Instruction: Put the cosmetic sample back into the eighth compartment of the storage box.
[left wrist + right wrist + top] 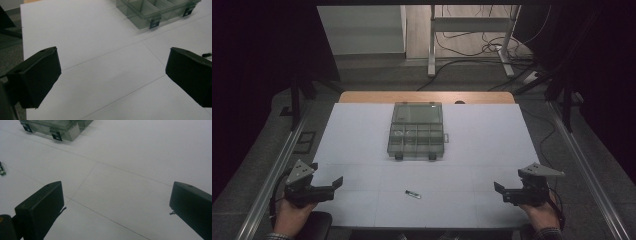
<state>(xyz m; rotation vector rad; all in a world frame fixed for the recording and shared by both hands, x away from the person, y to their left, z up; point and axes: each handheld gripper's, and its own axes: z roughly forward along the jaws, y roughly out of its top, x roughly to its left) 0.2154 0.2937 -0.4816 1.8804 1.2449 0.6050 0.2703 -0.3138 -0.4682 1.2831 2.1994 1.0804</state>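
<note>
The small dark tube (413, 194) lies crosswise between both wide-open grippers, left gripper (331, 186) and right gripper (502, 192), roughly equidistant

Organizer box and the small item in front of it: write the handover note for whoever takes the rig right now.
Left claw: open, holding nothing, resting at the table's near left corner.
Right claw: open, holding nothing, at the near right corner.
Organizer box: clear, with compartments, in the middle of the white table, latches toward the person. Whether the lid is shut cannot be told.
Small dark cylinder: lying flat on the table between the two claws, nearer the person than the box, touching nothing.
Done: nothing that shows; both claws are apart from everything.
Left: probably pick up the cylinder and put it in the box.
</note>
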